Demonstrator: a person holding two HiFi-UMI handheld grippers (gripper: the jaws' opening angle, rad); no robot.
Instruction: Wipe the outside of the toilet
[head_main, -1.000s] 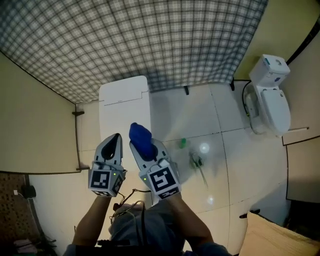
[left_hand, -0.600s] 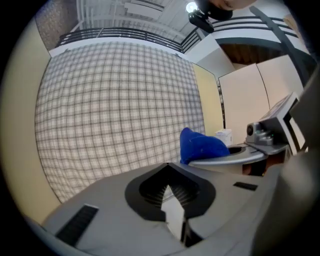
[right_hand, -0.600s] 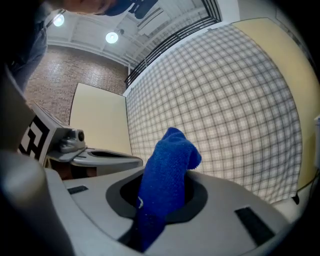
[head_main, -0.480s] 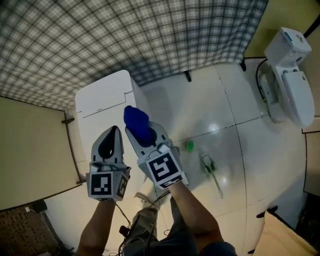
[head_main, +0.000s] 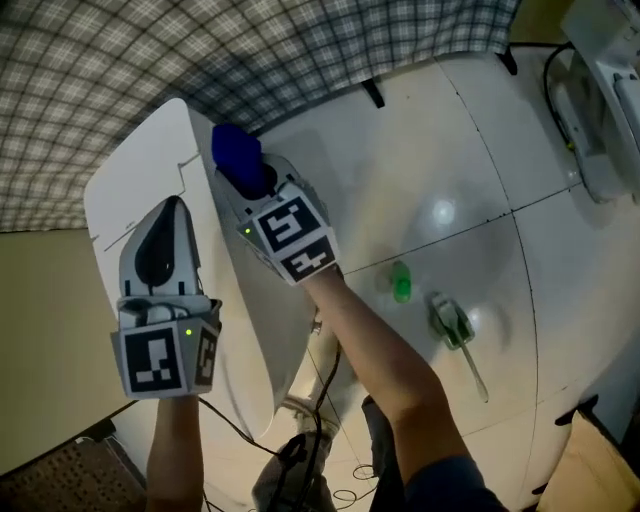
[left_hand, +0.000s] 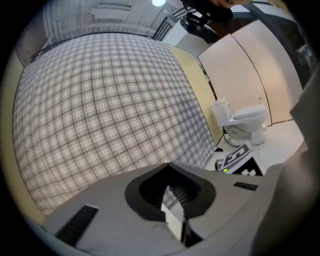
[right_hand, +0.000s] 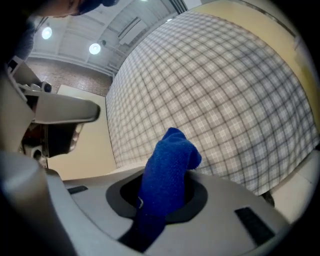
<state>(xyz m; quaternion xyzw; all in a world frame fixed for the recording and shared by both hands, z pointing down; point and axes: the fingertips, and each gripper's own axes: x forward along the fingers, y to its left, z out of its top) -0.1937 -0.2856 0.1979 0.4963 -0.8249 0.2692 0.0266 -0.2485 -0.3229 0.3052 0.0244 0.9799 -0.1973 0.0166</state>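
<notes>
Head view first: the toilet (head_main: 610, 110) is way over at the top right edge, and both grippers are well apart from it, hanging over a white box (head_main: 140, 180) by the plaid curtain (head_main: 300, 50). The right gripper (head_main: 255, 185) has a blue cloth (head_main: 237, 152) sticking out of its tip, and the left gripper (head_main: 165, 225) sits just beside it, lower left. On the floor (head_main: 450, 130) between them and the toilet there's a small green thing (head_main: 401, 282) and a brush (head_main: 455, 325), neither touching anything. Left gripper view: the jaws are pressed together with nothing between them, so that one's clenched and empty. You can spot the toilet (left_hand: 240, 122) off to the right past the curtain edge, lid down as far as I can tell, with the right gripper's marker cube in front of it. Right gripper view: the jaws are clamped on the cloth (right_hand: 167, 160), which pokes up out of the hollow, and all it faces is curtain, no toilet in sight. So my read on progress: the cloth is in hand and ready, but no wiping has started. The cloth isn't touching the toilet at all, and I can't see any wet or wiped patch on it from here. Pretty much the whole job is left: get over there, then do the tank, lid and bowl sides.
</notes>
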